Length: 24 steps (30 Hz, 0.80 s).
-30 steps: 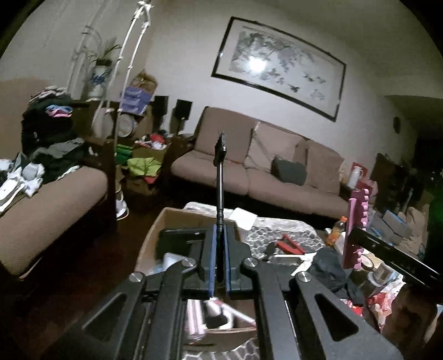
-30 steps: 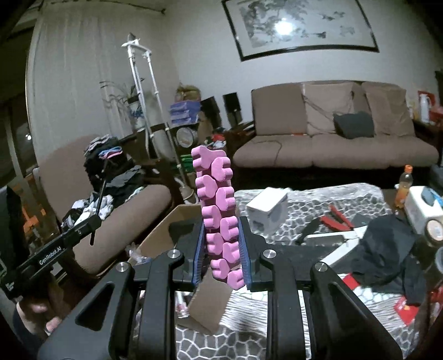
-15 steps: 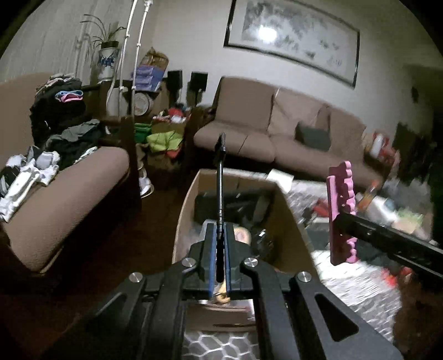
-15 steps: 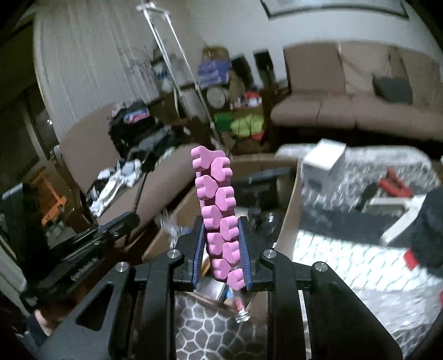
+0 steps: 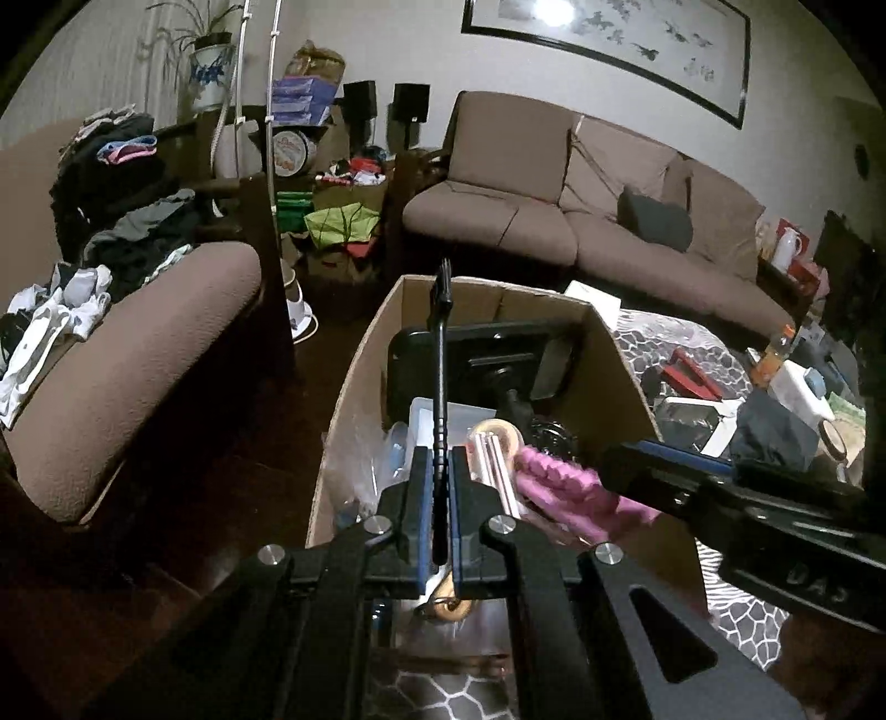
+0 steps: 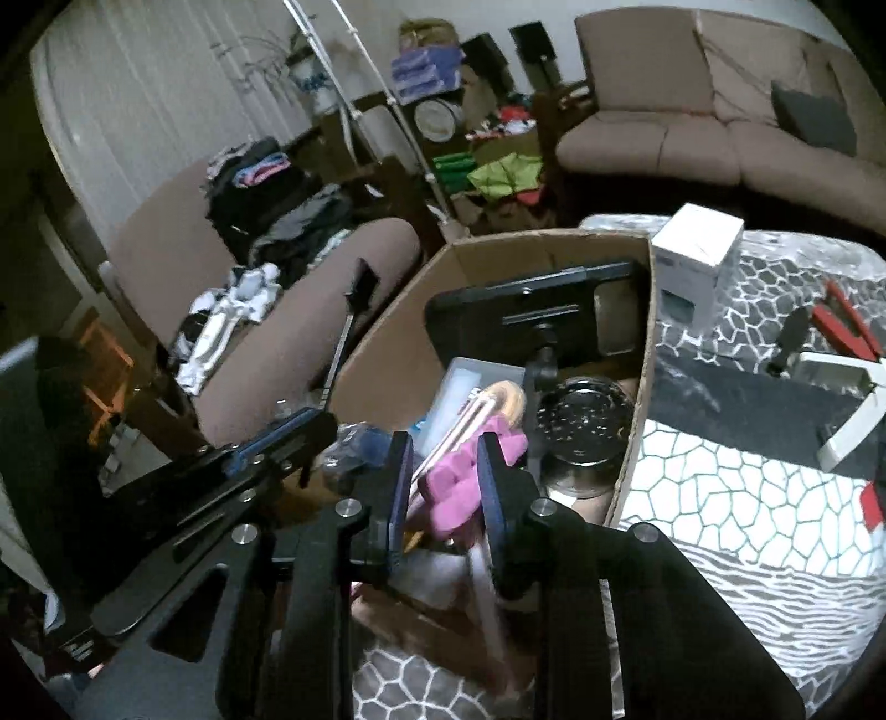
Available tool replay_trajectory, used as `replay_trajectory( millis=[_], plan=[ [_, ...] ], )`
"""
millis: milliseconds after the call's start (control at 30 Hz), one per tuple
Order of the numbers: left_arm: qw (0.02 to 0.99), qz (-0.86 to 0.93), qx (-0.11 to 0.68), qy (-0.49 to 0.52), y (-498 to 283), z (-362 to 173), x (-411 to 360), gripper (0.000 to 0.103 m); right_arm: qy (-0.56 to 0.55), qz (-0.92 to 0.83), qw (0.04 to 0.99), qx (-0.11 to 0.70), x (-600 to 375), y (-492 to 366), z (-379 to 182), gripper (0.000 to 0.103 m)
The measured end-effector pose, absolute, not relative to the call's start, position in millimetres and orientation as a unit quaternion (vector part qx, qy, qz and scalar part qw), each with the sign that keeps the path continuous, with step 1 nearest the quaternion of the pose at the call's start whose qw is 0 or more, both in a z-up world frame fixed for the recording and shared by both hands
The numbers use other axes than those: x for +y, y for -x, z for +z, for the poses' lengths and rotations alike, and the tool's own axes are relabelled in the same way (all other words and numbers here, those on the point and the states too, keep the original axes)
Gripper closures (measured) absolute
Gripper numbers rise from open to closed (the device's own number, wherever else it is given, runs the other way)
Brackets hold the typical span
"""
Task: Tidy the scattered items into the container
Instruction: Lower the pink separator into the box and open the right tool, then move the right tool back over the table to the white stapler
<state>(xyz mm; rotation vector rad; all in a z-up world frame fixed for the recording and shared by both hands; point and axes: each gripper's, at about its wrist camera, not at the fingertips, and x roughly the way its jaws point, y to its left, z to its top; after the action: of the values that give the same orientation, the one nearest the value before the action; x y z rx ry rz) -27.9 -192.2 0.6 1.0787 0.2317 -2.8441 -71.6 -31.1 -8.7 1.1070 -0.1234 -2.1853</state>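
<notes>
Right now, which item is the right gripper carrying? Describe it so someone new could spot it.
Find the open cardboard box beside the patterned table cover. Over its near end, the right gripper is shut on a pink foam strip with knobbly, interlocking lobes. It is the only bright pink thing there; the neighbours are a black stand, a clear glass jar and pale tubes.

We're looking at a dim living room, with a brown sofa point(image 5: 581, 221) sitting against a pale wall and a dark cushion point(image 5: 656, 224) lying on it. A long framed painting point(image 5: 609, 44) is hanging above, catching a lamp glare. An armchair point(image 5: 127, 354) on the left is piling up with clothes point(image 5: 127, 221). A potted plant point(image 5: 207, 66) is standing in the corner, and white curtains point(image 6: 144, 111) are covering the window. The floor's looking dark.
</notes>
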Motion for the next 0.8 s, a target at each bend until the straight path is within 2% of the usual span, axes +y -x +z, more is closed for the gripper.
replay_trajectory(
  millis=[167,233,300,367,467,600,667,767,800],
  plan=[
    [0.050,-0.929,0.073,-0.360,30,1,-191,0.097,-0.441,-0.828,0.340,-0.056,-25,77,-18,0.077],
    [0.053,-0.926,0.080,-0.364,30,2,-192,0.091,-0.442,-0.829,0.336,-0.058,-21,75,-18,0.072],
    [0.046,-0.925,0.095,-0.365,29,5,-192,0.067,-0.442,-0.829,0.336,-0.064,-13,75,-16,0.072],
    [0.043,-0.930,0.125,-0.342,22,14,-197,0.054,-0.442,-0.829,0.336,-0.068,-5,73,-10,0.067],
    [0.047,-0.944,0.163,-0.284,7,32,-202,0.027,-0.433,-0.833,0.337,-0.070,10,69,2,0.065],
    [0.031,-0.943,0.234,-0.235,-5,41,-208,0.012,-0.420,-0.850,0.314,-0.045,38,61,25,0.052],
    [0.007,-0.936,0.266,-0.232,-4,40,-208,0.012,-0.412,-0.864,0.287,-0.032,62,56,38,0.050],
    [-0.021,-0.933,0.298,-0.203,-9,45,-200,0.011,-0.389,-0.887,0.247,-0.036,110,44,57,0.039],
    [-0.022,-0.937,0.296,-0.186,-14,50,-194,0.008,-0.378,-0.895,0.234,-0.045,128,40,63,0.034]
  ],
)
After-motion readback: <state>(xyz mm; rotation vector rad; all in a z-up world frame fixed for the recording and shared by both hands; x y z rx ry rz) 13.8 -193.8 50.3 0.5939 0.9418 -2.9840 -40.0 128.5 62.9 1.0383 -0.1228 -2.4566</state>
